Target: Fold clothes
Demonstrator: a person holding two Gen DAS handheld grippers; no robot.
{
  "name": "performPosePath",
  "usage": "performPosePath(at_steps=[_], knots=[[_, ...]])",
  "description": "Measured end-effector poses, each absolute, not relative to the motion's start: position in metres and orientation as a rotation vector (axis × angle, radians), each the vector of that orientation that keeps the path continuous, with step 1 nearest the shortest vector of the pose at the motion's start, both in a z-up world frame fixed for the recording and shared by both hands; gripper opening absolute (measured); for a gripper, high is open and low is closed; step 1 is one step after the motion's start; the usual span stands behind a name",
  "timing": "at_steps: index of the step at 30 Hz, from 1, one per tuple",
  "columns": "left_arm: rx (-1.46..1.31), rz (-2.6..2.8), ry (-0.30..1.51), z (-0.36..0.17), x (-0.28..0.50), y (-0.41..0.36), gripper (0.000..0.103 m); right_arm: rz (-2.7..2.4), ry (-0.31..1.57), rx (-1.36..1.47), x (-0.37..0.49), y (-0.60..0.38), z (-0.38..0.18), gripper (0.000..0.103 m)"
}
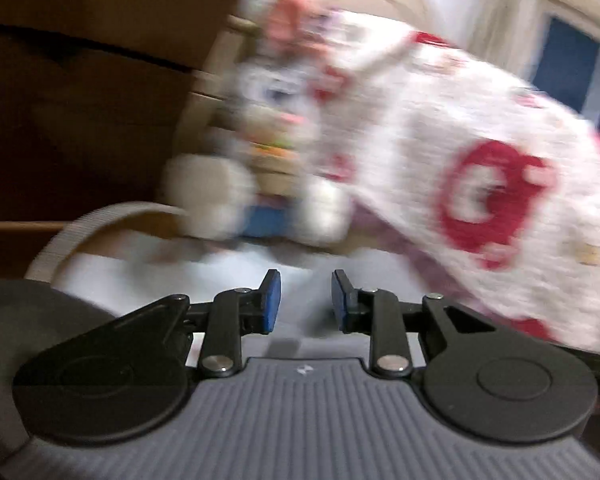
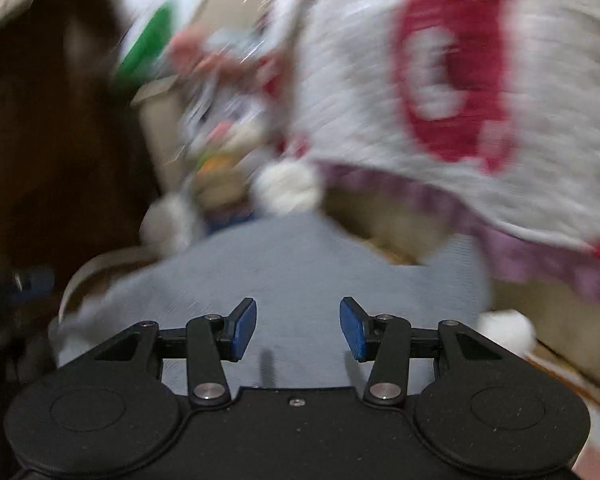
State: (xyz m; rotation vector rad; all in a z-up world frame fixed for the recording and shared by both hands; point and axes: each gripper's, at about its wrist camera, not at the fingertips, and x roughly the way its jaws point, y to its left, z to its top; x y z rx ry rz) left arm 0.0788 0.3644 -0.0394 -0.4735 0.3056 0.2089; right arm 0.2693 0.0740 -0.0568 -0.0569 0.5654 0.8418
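Both views are heavily blurred by motion. A white cloth with large red rings point(image 1: 480, 184) fills the right of the left wrist view, raised and slanting down to the right. The same cloth point(image 2: 460, 92) spreads over the upper right of the right wrist view, with a purplish edge below it. A light grey-blue garment point(image 2: 284, 272) lies flat under my right gripper point(image 2: 298, 330), whose blue pads stand apart with nothing between them. My left gripper point(image 1: 306, 302) is also open and empty over a pale grey-blue surface point(image 1: 160, 280).
A stuffed toy with white paws point(image 1: 260, 152) sits ahead in the left wrist view, and the same toy point(image 2: 228, 136) shows in the right wrist view. Dark brown wooden furniture point(image 1: 80, 100) stands at the left. A beige strap or rim point(image 1: 80, 232) curves at the left. Something green point(image 2: 148, 40) shows behind.
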Motion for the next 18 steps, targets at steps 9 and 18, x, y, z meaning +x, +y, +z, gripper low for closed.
performPosePath(at_steps=[9, 18], knots=[[-0.294, 0.294, 0.644, -0.089, 0.15, 0.35, 0.021, 0.903, 0.654, -0.282, 0.325, 0.201, -0.079, 0.076], [-0.292, 0.392, 0.664, -0.093, 0.145, 0.365, 0.003, 0.794, 0.706, -0.084, 0.357, 0.185, -0.073, 0.074]])
